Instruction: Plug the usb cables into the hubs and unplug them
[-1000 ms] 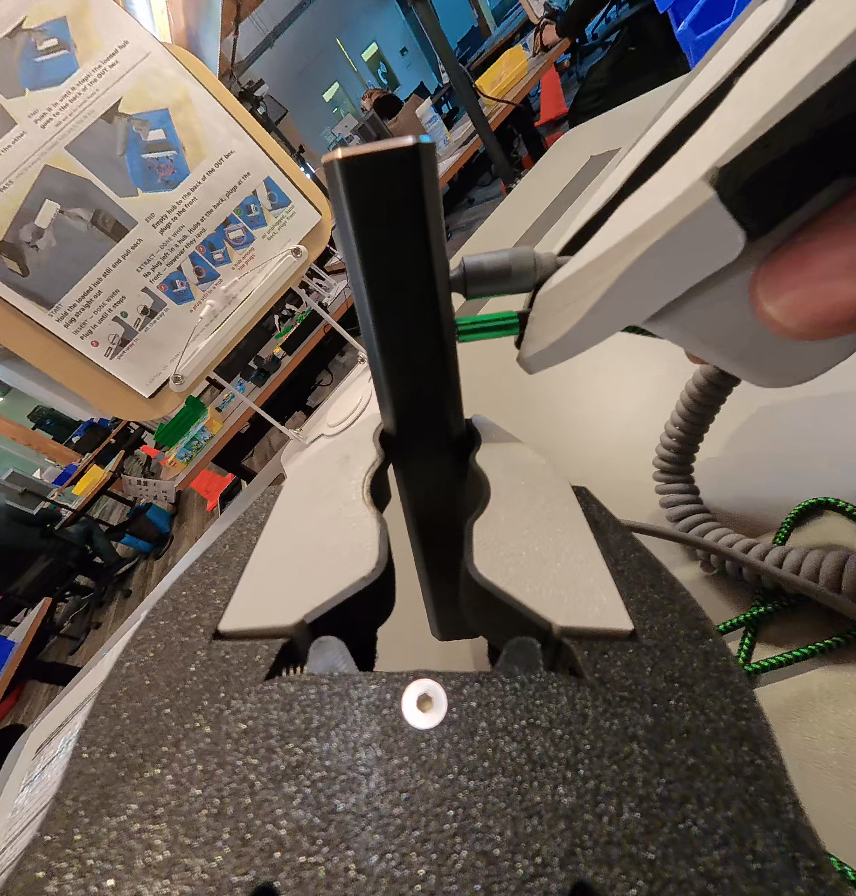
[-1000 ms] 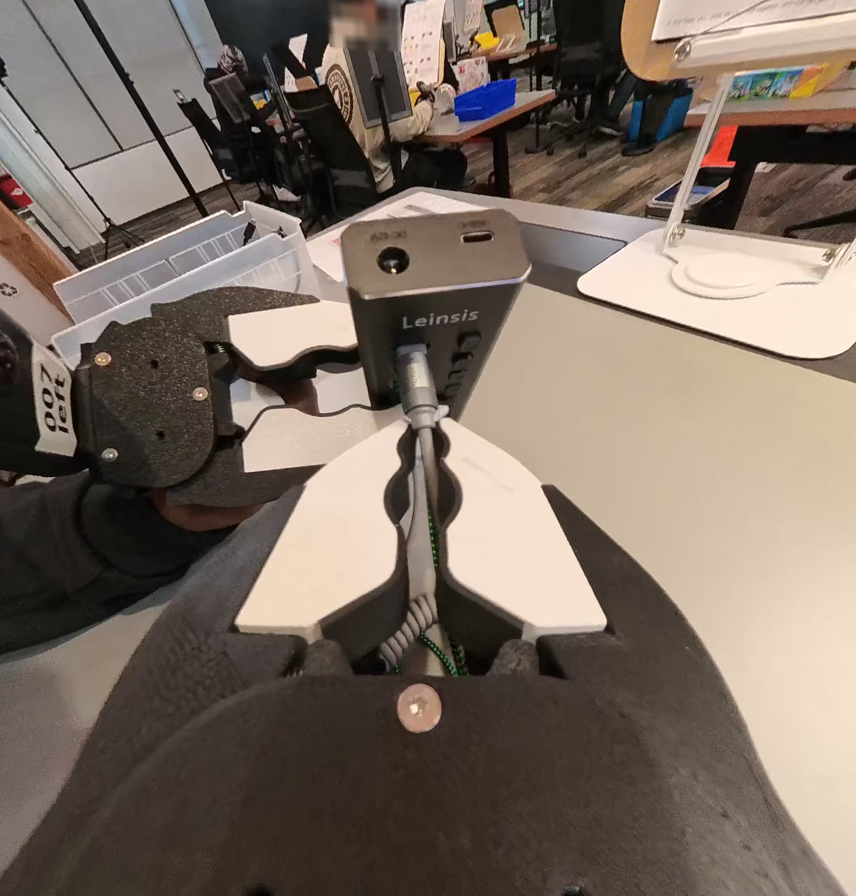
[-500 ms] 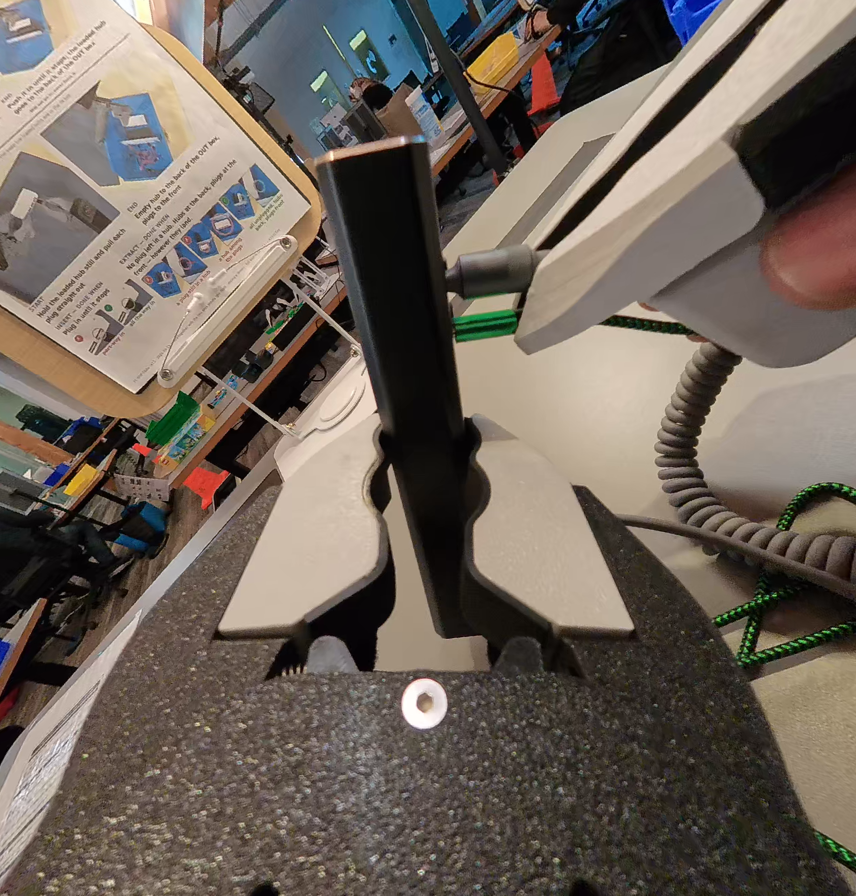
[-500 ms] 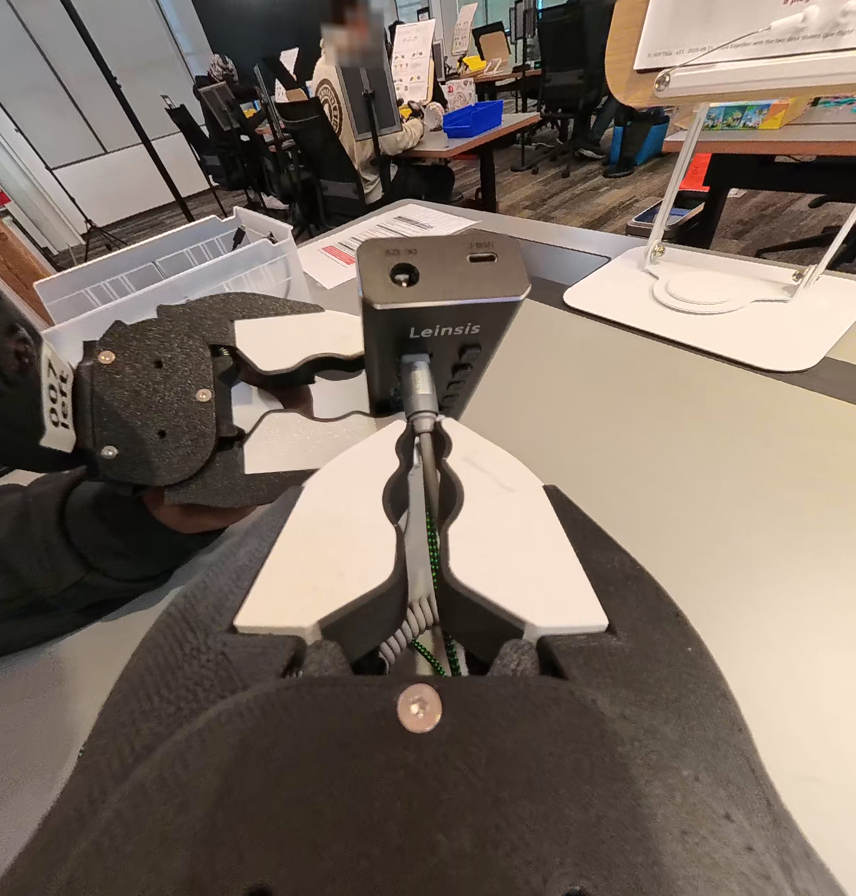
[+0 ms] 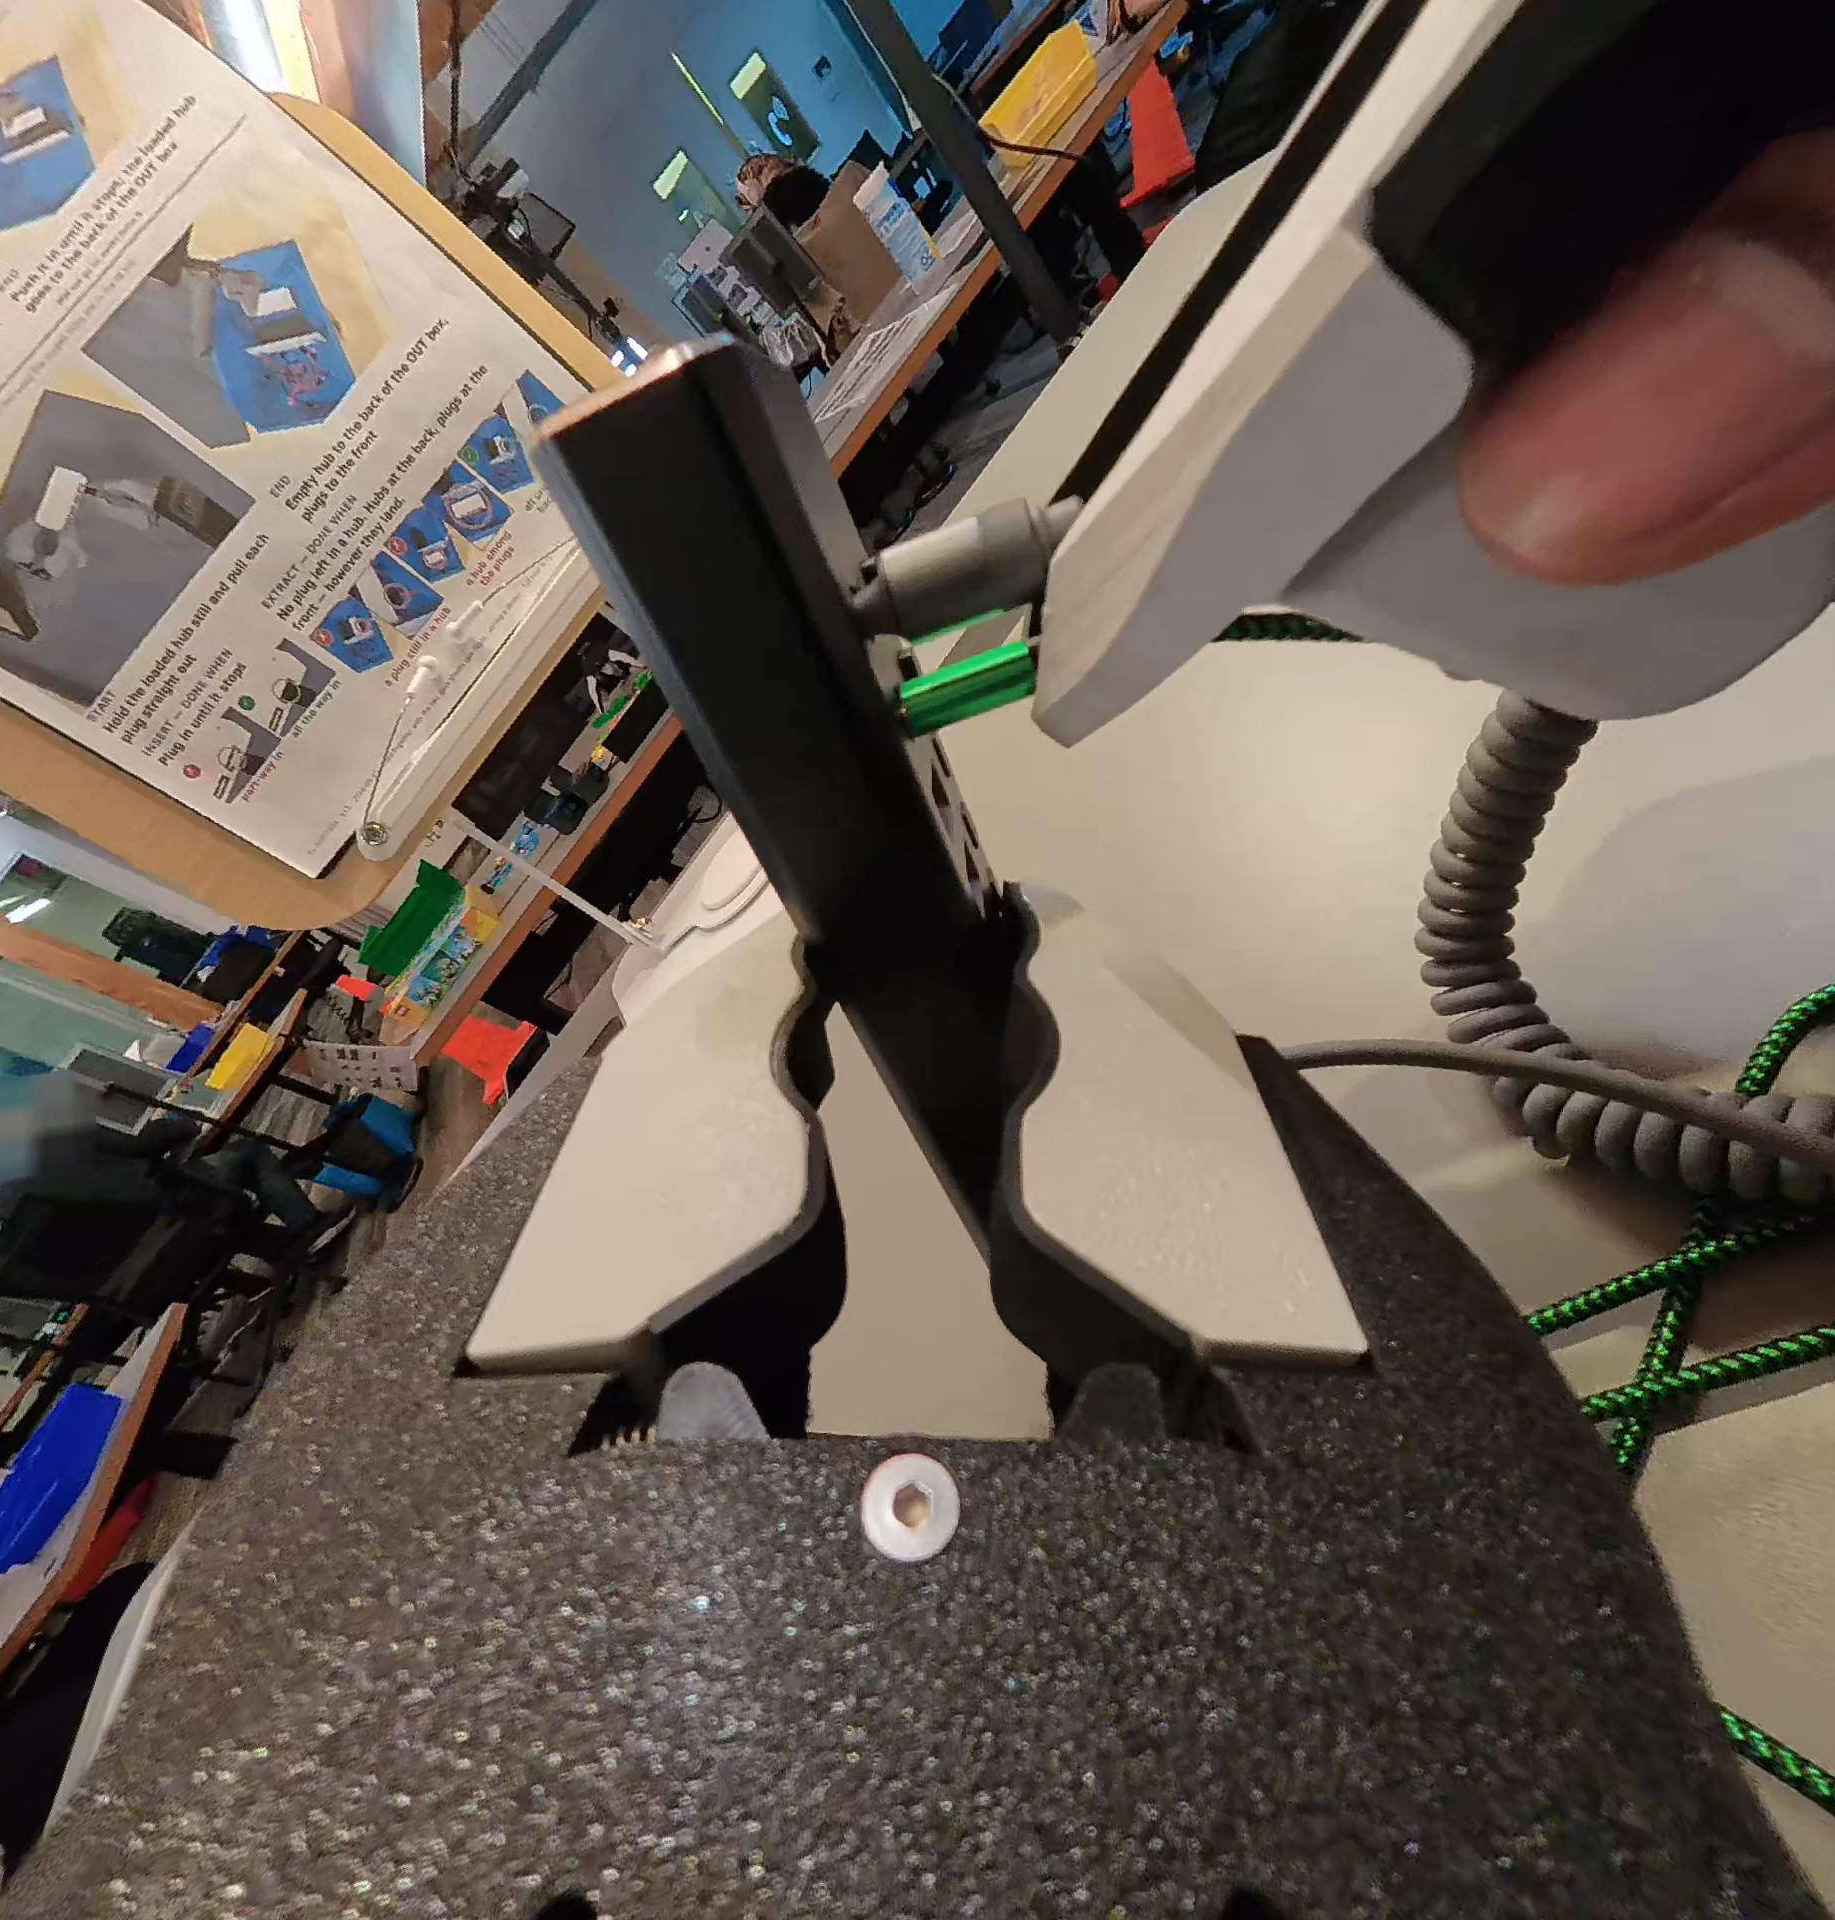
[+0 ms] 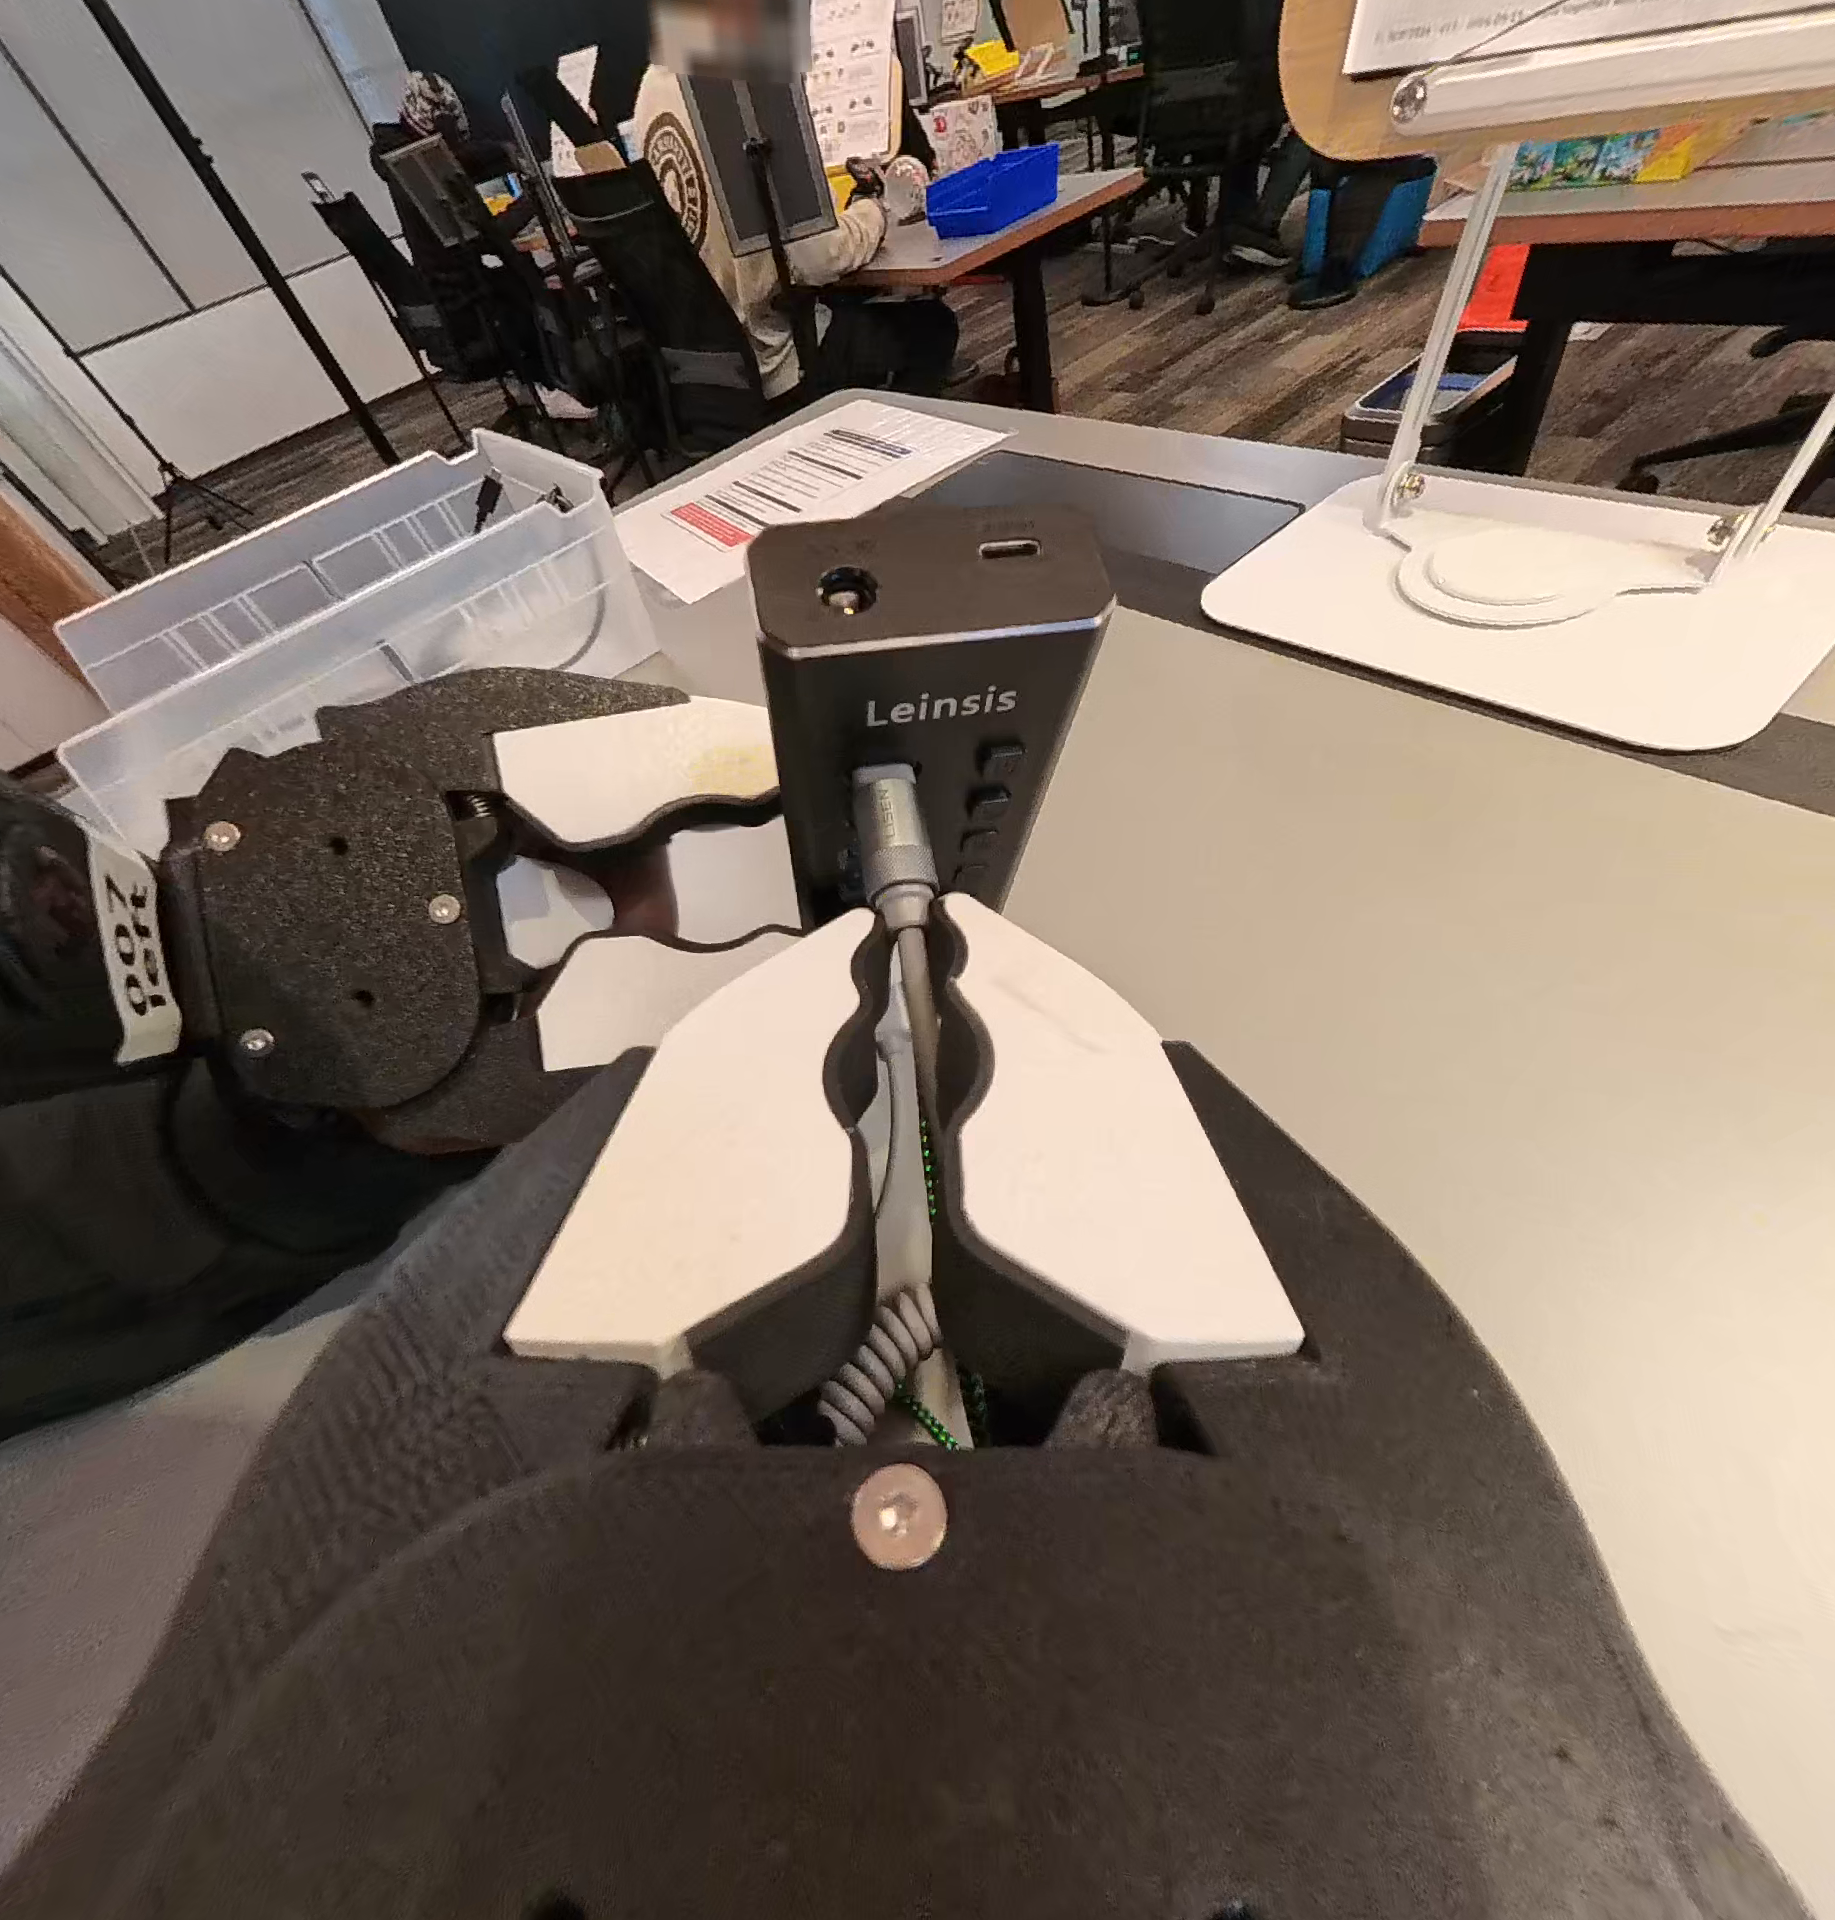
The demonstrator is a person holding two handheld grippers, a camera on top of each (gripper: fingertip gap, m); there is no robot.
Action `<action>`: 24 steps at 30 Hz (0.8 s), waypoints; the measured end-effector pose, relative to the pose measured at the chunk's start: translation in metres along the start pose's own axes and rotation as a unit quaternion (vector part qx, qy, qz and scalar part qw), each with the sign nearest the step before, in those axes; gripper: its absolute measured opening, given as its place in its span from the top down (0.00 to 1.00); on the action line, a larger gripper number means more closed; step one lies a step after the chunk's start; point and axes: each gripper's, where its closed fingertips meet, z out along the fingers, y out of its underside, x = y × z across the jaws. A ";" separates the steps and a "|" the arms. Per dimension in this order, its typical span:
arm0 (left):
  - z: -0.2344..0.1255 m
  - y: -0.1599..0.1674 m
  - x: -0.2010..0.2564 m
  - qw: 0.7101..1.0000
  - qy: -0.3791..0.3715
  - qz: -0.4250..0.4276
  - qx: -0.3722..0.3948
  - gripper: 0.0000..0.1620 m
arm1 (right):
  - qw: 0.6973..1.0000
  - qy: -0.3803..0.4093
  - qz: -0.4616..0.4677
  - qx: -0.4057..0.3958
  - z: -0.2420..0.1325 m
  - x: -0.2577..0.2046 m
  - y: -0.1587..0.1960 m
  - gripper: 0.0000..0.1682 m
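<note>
On the bench (image 6: pixel 1412 987) your left gripper (image 5: pixel 918 1049) has its jaws clamped on the dark hub (image 6: pixel 934 717), held upright, while your right gripper (image 6: pixel 908 935) has its jaws closed on the grey cable (image 6: pixel 918 997) just behind its plug (image 6: pixel 897 836); that plug and a green plug (image 5: pixel 965 686) below it both sit in ports, so I judge you mid-cycle, with seating or pulling left. The clear bin (image 6: pixel 352 592) behind your left gripper shows only a small dark piece I cannot identify.
</note>
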 end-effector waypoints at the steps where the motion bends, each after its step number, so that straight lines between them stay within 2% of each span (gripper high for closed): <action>1: 0.000 -0.001 0.001 1.000 0.001 0.001 0.002 0.81 | 1.000 -0.002 0.002 0.003 0.000 -0.001 -0.001 0.97; 6: -0.001 -0.001 0.001 1.000 0.002 -0.018 0.004 0.79 | 1.000 0.000 0.009 0.005 0.000 -0.002 -0.002 0.97; 7: -0.001 -0.001 0.000 1.000 0.002 -0.025 0.004 0.82 | 1.000 -0.003 0.010 0.005 0.000 -0.002 -0.002 0.97; 10: 0.000 0.002 -0.003 0.997 0.013 -0.070 0.004 0.83 | 1.000 -0.007 0.002 -0.001 0.003 -0.002 0.000 0.96; 12: 0.002 0.005 -0.006 0.997 0.007 -0.070 -0.008 0.83 | 1.000 -0.014 -0.004 -0.007 0.005 -0.004 0.002 0.94; 14: 0.003 0.011 -0.009 0.997 0.008 -0.076 -0.028 0.83 | 1.000 -0.020 -0.013 -0.012 0.005 -0.005 0.003 0.85; 16: 0.005 0.021 -0.012 0.994 0.018 -0.089 -0.055 0.83 | 0.999 -0.016 -0.032 -0.014 0.003 -0.003 0.005 0.81; 20: 0.012 0.046 -0.016 0.978 0.077 -0.138 -0.137 0.83 | 0.998 0.003 -0.062 -0.026 -0.002 0.009 0.010 0.80; 24: 0.019 0.062 -0.016 0.947 0.158 -0.180 -0.214 0.83 | 0.997 -0.020 -0.055 -0.055 -0.001 0.011 0.024 0.84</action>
